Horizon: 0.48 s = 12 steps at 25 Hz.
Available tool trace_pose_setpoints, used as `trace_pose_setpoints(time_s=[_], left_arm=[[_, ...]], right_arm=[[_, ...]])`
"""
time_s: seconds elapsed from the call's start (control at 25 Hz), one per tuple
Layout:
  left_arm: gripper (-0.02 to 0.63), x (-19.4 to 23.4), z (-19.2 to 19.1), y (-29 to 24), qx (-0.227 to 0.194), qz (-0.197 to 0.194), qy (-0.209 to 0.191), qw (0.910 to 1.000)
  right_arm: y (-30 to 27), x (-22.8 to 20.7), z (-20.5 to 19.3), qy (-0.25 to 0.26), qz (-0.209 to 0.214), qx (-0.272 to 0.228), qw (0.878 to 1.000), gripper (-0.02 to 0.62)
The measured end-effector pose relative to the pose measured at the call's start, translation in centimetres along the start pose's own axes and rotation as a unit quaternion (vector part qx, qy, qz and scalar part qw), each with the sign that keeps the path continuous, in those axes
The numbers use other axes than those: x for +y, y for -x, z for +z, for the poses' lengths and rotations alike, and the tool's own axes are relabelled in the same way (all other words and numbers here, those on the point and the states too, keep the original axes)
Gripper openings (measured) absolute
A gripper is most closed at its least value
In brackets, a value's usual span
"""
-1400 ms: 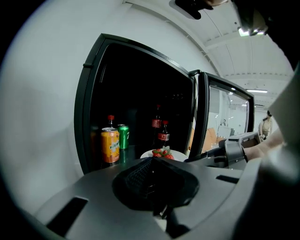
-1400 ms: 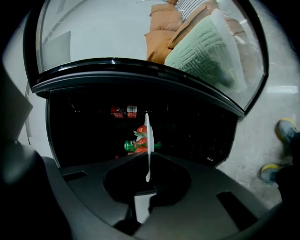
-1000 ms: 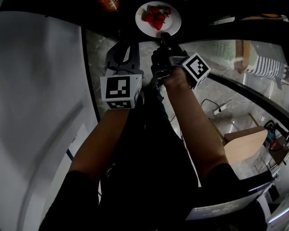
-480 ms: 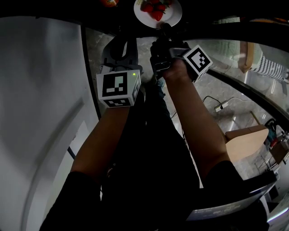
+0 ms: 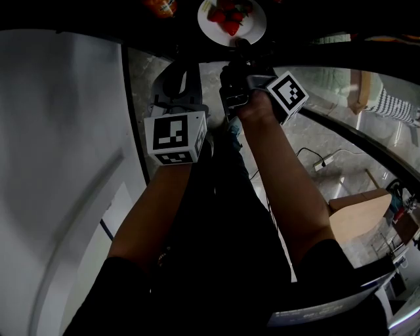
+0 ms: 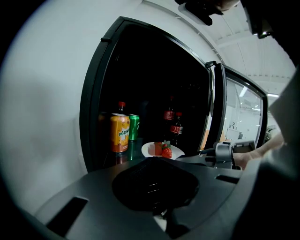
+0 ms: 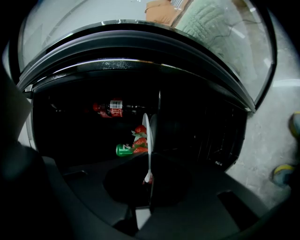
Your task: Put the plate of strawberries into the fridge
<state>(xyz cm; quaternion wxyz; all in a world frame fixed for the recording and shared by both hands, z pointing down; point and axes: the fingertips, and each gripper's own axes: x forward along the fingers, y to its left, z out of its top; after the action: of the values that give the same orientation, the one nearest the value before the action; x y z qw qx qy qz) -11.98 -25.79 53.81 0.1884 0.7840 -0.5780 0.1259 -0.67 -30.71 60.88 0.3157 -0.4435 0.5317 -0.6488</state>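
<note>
A white plate (image 5: 249, 29) with red strawberries (image 5: 226, 16) is held level at the top of the head view, inside the dark fridge opening. My right gripper (image 5: 239, 47) is shut on the plate's near rim. In the right gripper view the plate (image 7: 146, 136) runs edge-on between the jaws, with the strawberries (image 7: 139, 140) on its left face. My left gripper (image 5: 176, 79) hangs to the left of the plate, a little short of it, jaws shut on nothing. From the left gripper view the plate (image 6: 149, 151) hovers over the fridge shelf.
An orange can (image 6: 120, 133), a green can (image 6: 134, 127) and two cola bottles (image 6: 176, 129) stand on the shelf behind and left of the plate. The glass fridge door (image 6: 234, 112) stands open at the right. The white fridge wall (image 5: 59, 131) is at my left.
My right gripper has carried the plate slightly farther forward into the fridge opening. The left gripper has barely shifted.
</note>
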Motion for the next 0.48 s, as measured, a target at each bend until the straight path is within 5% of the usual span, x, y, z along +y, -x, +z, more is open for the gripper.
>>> trace_pose_setpoints(time_s=[0.24,0.48], left_arm=[[0.003,-0.1,-0.4,0.3,0.001,0.002,0.0,1.0],[0.003,-0.4,-0.4,0.6,0.003,0.001,-0.005,1.0]], right_arm=[[0.0,0.2,-0.4,0.004,0.01,0.011,1.0,0.018],[1.1,0.5,-0.2,0.064,0.006,0.02,0.998,0.02]])
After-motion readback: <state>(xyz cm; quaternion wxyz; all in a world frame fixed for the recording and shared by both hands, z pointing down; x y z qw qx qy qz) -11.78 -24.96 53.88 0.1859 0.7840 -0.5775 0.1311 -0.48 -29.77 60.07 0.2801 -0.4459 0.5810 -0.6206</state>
